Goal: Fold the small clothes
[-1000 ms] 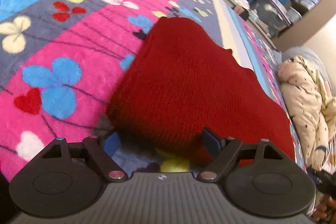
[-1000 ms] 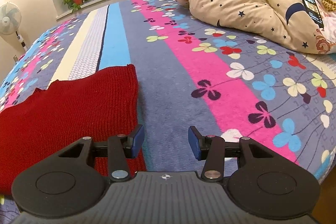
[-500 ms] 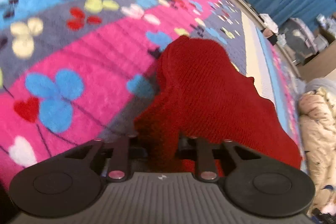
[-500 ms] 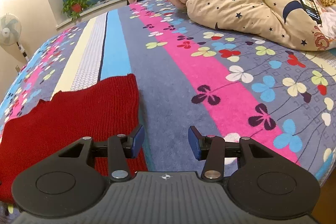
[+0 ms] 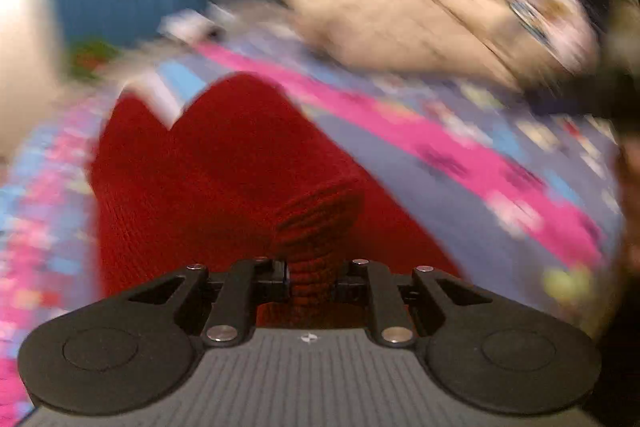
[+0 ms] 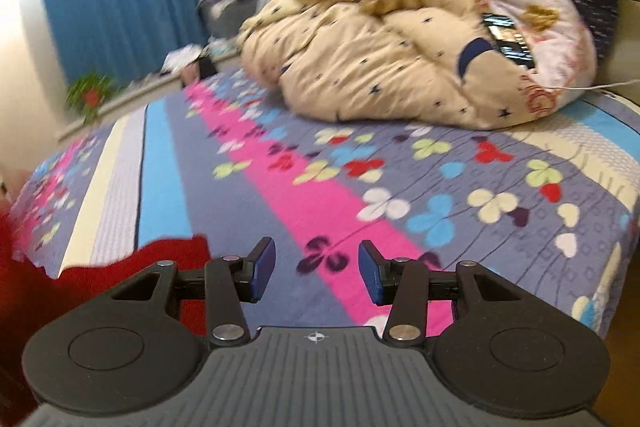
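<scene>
Left wrist view, jaws clamped on red knit point(image 5: 224, 179), right jaws apart.

Left gripper point(image 5: 312, 277) clamped, right gripper point(image 6: 316, 269) agape.

In front of the right tongs point(image 6: 316, 273), whose jaws stand apart, the flowered bed point(image 6: 328, 211) lies flat and bare up to the far side. There a big crumpled quilt point(image 6: 384, 67) blocks the far right. The red knit garment point(image 5: 208, 179) covers the near left part of the bed, pinched between the left tongs point(image 5: 312, 277).
</scene>
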The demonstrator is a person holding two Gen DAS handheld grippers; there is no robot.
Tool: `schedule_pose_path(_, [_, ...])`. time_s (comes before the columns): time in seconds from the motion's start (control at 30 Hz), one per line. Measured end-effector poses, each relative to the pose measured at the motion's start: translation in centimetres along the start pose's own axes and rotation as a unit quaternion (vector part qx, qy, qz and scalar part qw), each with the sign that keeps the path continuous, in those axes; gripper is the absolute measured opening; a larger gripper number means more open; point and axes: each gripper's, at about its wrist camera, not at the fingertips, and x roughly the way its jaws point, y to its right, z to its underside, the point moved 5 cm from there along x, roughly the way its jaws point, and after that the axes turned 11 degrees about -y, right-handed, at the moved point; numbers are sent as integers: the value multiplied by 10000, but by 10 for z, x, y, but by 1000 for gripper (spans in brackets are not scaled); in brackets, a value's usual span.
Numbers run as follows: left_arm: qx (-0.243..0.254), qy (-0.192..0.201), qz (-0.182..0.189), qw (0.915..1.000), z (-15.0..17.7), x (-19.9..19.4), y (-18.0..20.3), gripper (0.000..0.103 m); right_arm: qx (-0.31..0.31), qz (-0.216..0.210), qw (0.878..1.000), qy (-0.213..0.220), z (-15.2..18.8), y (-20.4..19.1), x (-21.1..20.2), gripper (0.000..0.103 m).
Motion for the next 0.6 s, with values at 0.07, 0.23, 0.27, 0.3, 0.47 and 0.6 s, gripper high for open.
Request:
schedule_pose_path(0.07, [193, -495, 467, 9975, 12, 32, 32, 35, 81, -32, 10000, 4, 0, 4, 2, 48])
schedule_pose_path(0.23, [-38, -159, 1000, 9949, 20, 15, 24, 69, -53, -550, 9979, -344, 9, -1, 13, 51])
schedule_pose_path(0.27, [-172, -84, 1125, 9935, 21, 5, 15, 70, -132, -683, 9968, -402, 11, -6, 13, 53])
schedule_pose_path(0.3, [-266, 9, 1163, 9929, 20, -5, 6, 71, -245, -852, 9950, -471, 13, -13, 14, 54])
schedule_pose_path(0.47, [-912, 340, 592, 9935, 40, -40, -52, 62, -590, -1431, 9850, -768, 22, -45, 18, 57])
schedule_pose_path(0.6, [-1465, -157, 128, 9890, 67, -26, -93, 16, -1027, -1801, 9703, -1248, 39, -77, 23, 64])
